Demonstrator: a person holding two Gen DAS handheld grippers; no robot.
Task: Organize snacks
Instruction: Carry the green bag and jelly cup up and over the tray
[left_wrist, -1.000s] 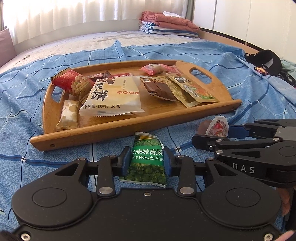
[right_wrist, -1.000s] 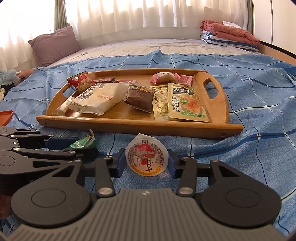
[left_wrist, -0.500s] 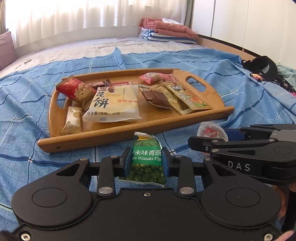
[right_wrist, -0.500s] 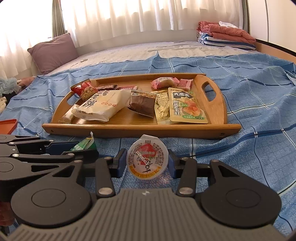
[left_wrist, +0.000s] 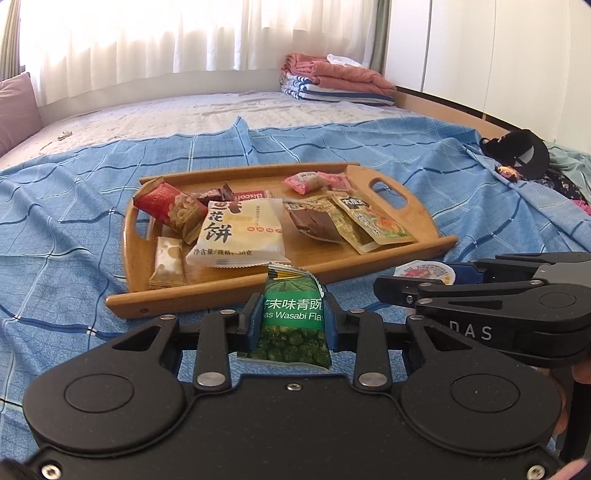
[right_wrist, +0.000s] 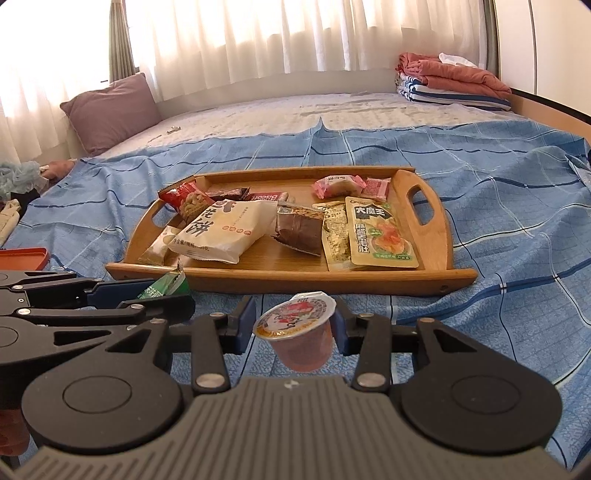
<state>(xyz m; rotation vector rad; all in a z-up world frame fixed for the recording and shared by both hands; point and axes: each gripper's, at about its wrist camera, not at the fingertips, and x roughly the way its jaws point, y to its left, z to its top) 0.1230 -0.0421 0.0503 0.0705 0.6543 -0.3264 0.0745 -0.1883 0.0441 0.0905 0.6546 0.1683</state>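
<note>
Two tools: left tool (left_wrist: 291, 325) clamps upright pea packet (left_wrist: 293, 321); right tool (right_wrist: 293, 328), closing, grips tilted jelly cup (right_wrist: 301, 336).

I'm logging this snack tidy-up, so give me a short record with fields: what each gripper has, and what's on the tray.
left gripper: shut on green wasabi pea packet
right gripper: jaws closing on jelly cup, lifted off the blue bedsheet
wooden tray: on the bedsheet, holds several snack packets
both held snacks: not yet on the tray
</note>
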